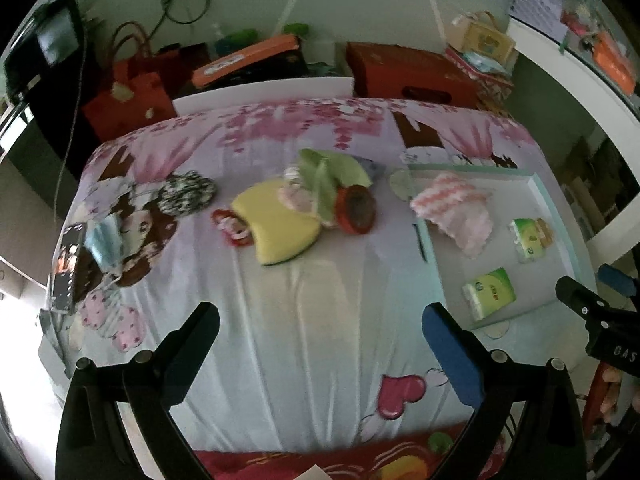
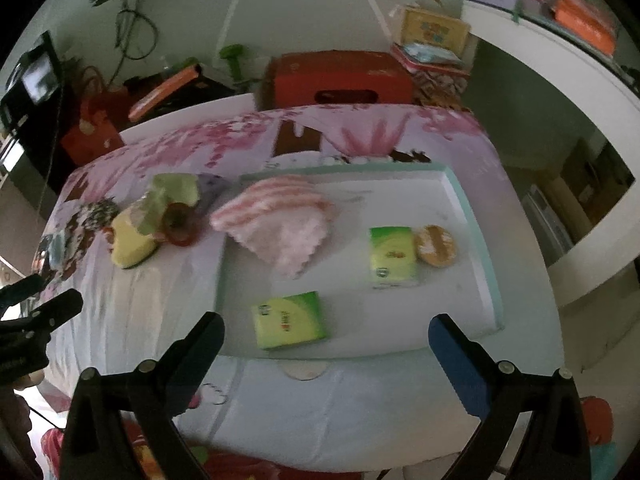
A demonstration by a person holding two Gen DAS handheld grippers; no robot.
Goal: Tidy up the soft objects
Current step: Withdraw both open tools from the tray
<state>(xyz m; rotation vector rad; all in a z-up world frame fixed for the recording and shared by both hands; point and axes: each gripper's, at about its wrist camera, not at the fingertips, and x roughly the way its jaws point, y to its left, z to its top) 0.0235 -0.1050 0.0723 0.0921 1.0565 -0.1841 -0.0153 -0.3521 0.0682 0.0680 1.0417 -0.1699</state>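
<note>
Soft items, sorted: pink cloth [image 2: 280, 220], two green tissue packs [image 2: 290, 320] and a round piece, possibly a sponge, lie inside the tray [image 2: 480, 248], seemingly the collection point. Unsorted: yellow sponge [image 1: 276, 228] heap on the bedsheet [image 1: 300, 320]. Left gripper [image 1: 320, 344] and right gripper [image 2: 326, 354]: both released, empty.

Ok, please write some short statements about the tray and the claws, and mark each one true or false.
1. Two green tissue packs lie in the tray. True.
2. The pink striped cloth lies fully outside the tray. False: it lies mostly in the tray, over its left edge.
3. The right claw holds a tissue pack. False: it is open and empty.
4. The yellow sponge lies on the bed sheet, outside the tray. True.
5. The left claw is open and empty. True.
</note>
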